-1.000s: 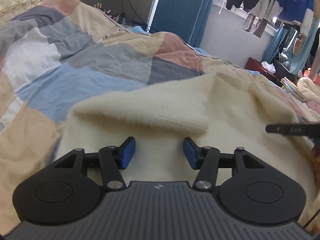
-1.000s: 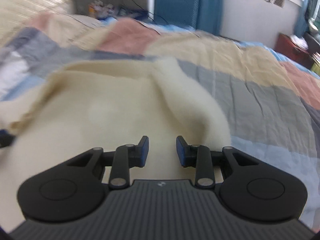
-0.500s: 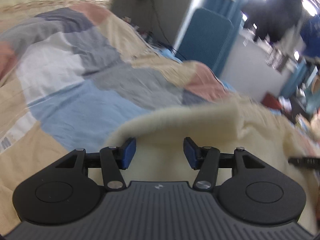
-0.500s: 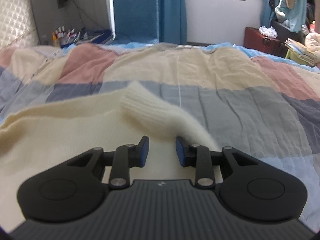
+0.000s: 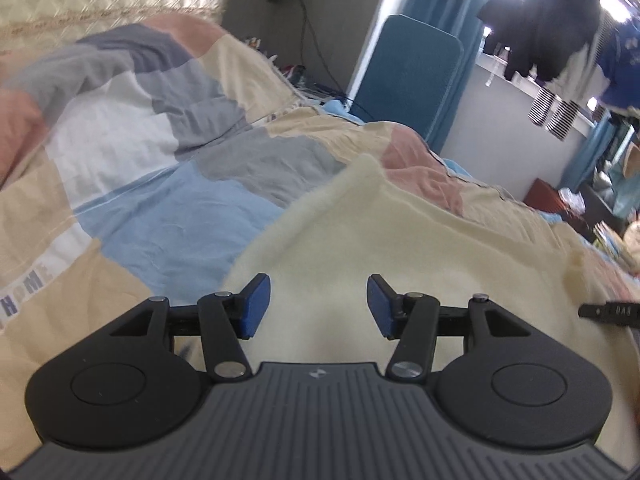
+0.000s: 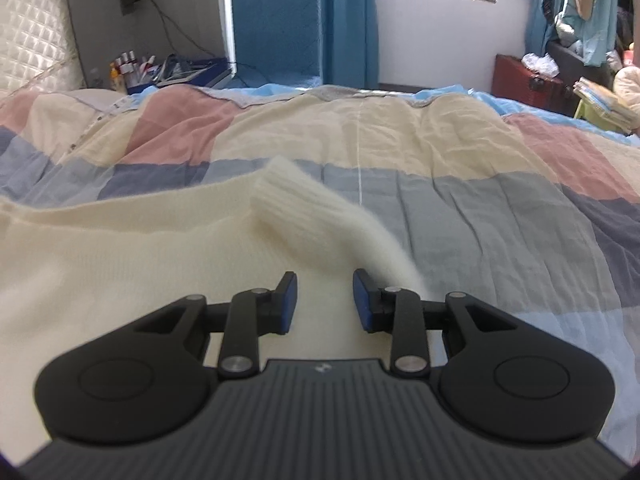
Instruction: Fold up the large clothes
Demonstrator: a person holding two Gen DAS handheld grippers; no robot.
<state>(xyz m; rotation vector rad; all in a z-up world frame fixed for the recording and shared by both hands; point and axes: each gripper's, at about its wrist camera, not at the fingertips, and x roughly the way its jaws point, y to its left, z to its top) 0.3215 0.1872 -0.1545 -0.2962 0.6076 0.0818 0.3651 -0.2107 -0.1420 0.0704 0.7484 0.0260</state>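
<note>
A cream knit sweater [image 5: 400, 248] lies spread on the patchwork quilt [image 5: 168, 216] of a bed. My left gripper [image 5: 316, 304] is open and empty, hovering over the sweater's left part near its edge. In the right wrist view the sweater [image 6: 120, 248] fills the lower left, and one sleeve with a ribbed cuff [image 6: 296, 204] lies folded across its right side. My right gripper [image 6: 325, 300] is open and empty, just above the sweater at the base of that sleeve. A dark tip of the other tool [image 5: 608, 314] shows at the right edge of the left wrist view.
The quilt [image 6: 460, 208] stretches far beyond the sweater on all sides. A quilted headboard [image 5: 100, 0] stands at the left. A blue chair [image 6: 280, 20], a cluttered bedside shelf [image 6: 160, 72], a red case [image 6: 532, 76] and hanging clothes [image 5: 552, 28] lie beyond the bed.
Both grippers stayed open. The left gripper swung left and tilted, bringing more quilt and the headboard into view. The right gripper rose and steadied; the sleeve now lies still across the sweater.
</note>
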